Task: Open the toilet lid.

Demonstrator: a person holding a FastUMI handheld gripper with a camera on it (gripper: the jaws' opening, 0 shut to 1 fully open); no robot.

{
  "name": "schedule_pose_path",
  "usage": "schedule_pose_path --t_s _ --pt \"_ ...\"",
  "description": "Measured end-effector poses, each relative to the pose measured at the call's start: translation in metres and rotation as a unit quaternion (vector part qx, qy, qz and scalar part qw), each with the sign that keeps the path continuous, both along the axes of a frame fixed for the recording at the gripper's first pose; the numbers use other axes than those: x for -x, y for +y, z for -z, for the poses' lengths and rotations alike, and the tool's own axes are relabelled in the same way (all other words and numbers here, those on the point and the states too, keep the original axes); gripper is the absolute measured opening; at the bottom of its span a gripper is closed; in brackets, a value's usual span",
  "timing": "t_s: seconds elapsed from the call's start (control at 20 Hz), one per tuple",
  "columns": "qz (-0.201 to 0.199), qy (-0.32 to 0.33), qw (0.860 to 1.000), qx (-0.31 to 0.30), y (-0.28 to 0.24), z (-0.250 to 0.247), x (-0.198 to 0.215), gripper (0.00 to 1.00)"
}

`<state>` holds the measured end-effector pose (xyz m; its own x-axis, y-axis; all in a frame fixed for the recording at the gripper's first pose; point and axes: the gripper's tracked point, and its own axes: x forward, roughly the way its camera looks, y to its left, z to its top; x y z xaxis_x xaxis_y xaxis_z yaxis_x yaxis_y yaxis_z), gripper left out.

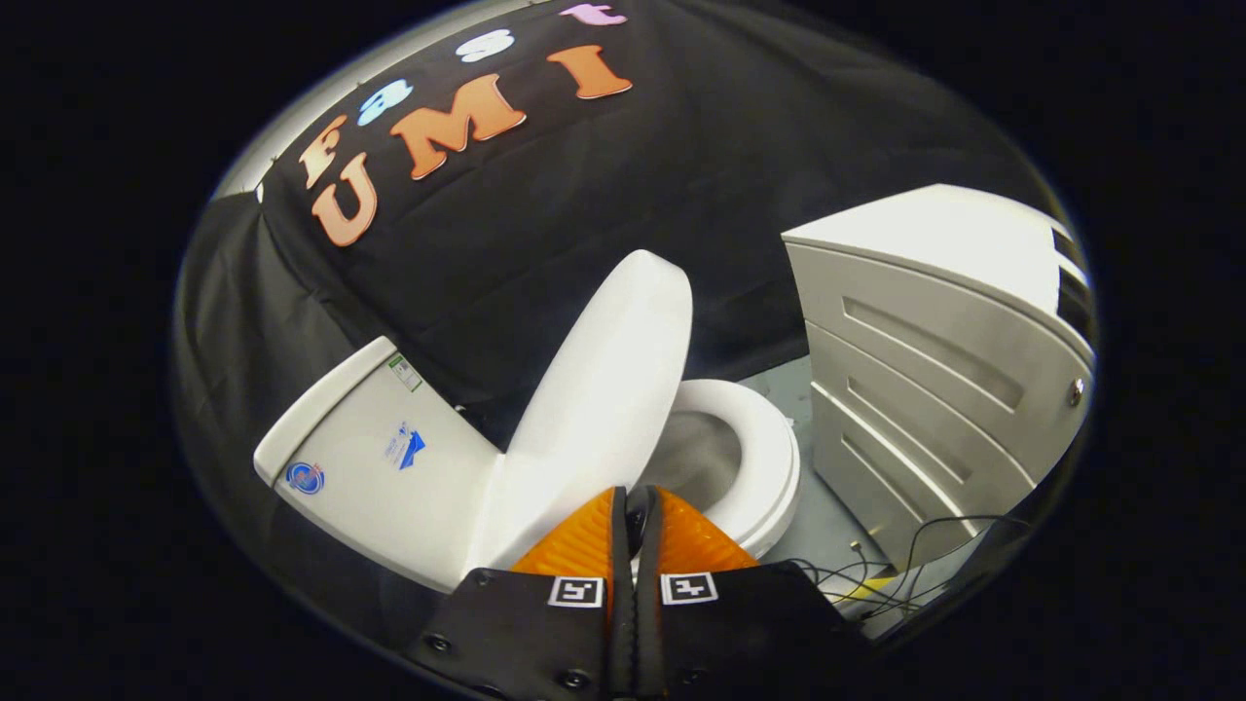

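Judging by the toilet lid point(604, 389), raised partway off the seat point(769, 458) just ahead of the gripper point(635, 516), the lift was underway, jaws seemingly pressed together, further pushing toward the tank point(380, 467) being needed.

Dim, sharp view; strong fisheye bending, edges darkening.
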<state>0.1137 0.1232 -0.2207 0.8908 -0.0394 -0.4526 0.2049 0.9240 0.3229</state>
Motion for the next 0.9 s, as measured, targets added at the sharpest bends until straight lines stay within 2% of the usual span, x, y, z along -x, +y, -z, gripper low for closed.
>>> schedule_pose_path --t_s 0.3,0.6,0.8,0.9 --pt "-0.032 -0.031 0.990 0.131 0.043 -0.046 -0.007 0.08" --pt "-0.035 -0.042 0.985 0.161 0.067 -0.067 -0.012 0.08" --pt "-0.055 -0.059 0.969 0.232 0.097 -0.089 -0.013 0.08" --pt "-0.056 -0.064 0.966 0.244 0.111 -0.097 -0.015 0.08"
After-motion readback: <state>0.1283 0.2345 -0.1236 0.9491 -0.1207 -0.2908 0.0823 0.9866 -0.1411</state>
